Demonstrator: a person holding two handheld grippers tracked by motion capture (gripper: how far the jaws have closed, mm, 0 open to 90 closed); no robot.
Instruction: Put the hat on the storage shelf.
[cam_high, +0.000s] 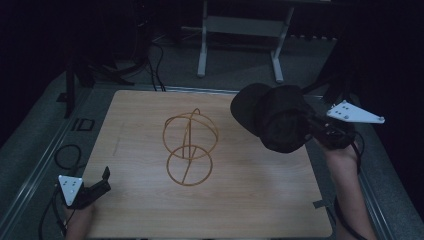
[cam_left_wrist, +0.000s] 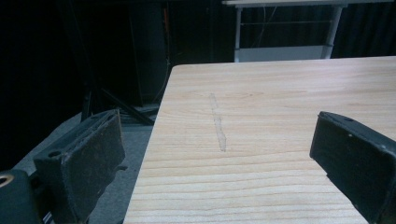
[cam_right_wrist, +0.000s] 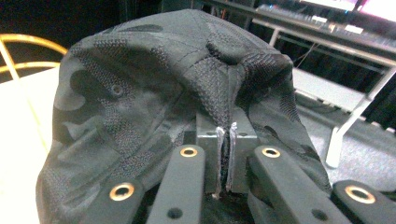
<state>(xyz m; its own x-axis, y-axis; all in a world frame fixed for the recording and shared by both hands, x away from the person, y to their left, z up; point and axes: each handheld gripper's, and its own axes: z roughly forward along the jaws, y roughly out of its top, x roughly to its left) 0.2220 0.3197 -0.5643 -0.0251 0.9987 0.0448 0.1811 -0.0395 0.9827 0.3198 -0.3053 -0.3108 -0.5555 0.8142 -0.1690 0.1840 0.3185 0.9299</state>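
A dark camouflage-patterned cap (cam_high: 272, 120) hangs in the air over the table's right side, its brim pointing left. My right gripper (cam_high: 320, 131) is shut on the cap's fabric; in the right gripper view the two jaws stand pressed together at the cap (cam_right_wrist: 154, 98) with cloth pinched between them (cam_right_wrist: 227, 158). A gold wire stand (cam_high: 190, 148), made of rings on a round base, stands upright at the middle of the wooden table (cam_high: 250, 200). My left gripper (cam_high: 100, 184) rests low at the table's front left corner, jaws wide apart (cam_left_wrist: 219, 154) with nothing between them.
The wire stand's rings (cam_right_wrist: 28, 51) show to the left of the cap in the right gripper view. A white metal frame (cam_high: 240, 35) stands on the floor beyond the table. Cables (cam_high: 67, 156) lie on the grey floor to the left. A pale scuff (cam_left_wrist: 218, 123) marks the tabletop.
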